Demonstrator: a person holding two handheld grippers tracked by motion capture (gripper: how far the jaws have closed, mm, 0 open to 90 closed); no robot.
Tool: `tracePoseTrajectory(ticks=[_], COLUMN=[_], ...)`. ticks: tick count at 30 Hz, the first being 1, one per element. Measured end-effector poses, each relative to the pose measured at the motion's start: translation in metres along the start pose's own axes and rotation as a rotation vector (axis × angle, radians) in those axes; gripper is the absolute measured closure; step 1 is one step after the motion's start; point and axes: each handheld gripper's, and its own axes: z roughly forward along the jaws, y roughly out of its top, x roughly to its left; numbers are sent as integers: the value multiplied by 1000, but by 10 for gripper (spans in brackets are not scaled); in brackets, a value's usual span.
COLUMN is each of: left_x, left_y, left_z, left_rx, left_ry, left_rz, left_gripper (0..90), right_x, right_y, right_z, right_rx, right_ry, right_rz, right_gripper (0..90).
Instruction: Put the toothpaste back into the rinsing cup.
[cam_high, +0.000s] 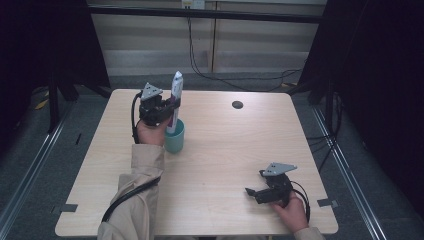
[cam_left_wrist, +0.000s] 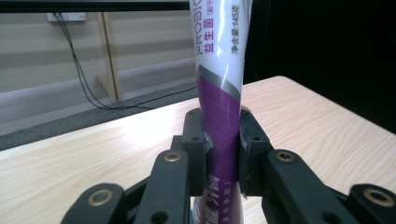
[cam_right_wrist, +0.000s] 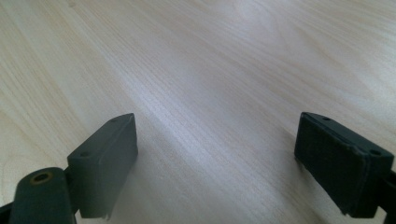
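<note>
High view: left gripper (cam_high: 167, 107) pinches toothpaste tube (cam_high: 174, 97) upright, its lower end in teal cup (cam_high: 176, 140). Right gripper (cam_high: 259, 192) spread, idle on table (cam_high: 225, 150). Step: placing; next, release.

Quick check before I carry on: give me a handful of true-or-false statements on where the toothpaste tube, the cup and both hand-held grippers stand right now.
1. The left hand-held gripper is shut on the toothpaste tube. True.
2. The tube lies flat on the table. False: it stands nearly upright, its lower end in the teal cup.
3. The right hand-held gripper holds the cup. False: its jaws are open with bare table between them, far from the cup.
4. The tube is white at the top and purple lower down. True.
5. The cup lies tipped on its side. False: it stands upright near the table's left side.
</note>
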Motion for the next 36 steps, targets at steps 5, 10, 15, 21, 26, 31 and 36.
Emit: tracePoseTrajectory(ticks=[5,10,15,21,26,31,36], left_x=[3,5,6,8,7,6,5], left_y=[-8,-15,-19,-27,-34,-39,-44], left_z=[1,-2,-1,-1,-2,-3,-4], left_rx=[8,4,-8,-14,-14,-17,-6], left_ry=[8,17,20,30,28,29,34], left_rz=[-9,-23,-13,-31,-25,-27,-24], left_gripper=[768,767,766,765,765,763,761], right_x=[0,0,0,0,0,0,0], right_y=[0,0,0,0,0,0,0], right_z=[0,0,0,0,0,0,0], right_rx=[0,1,0,0,0,0,0], right_ry=[1,1,1,1,1,1,1], right_rz=[0,0,1,1,0,0,0], right_gripper=[125,125,125,125,125,125,125])
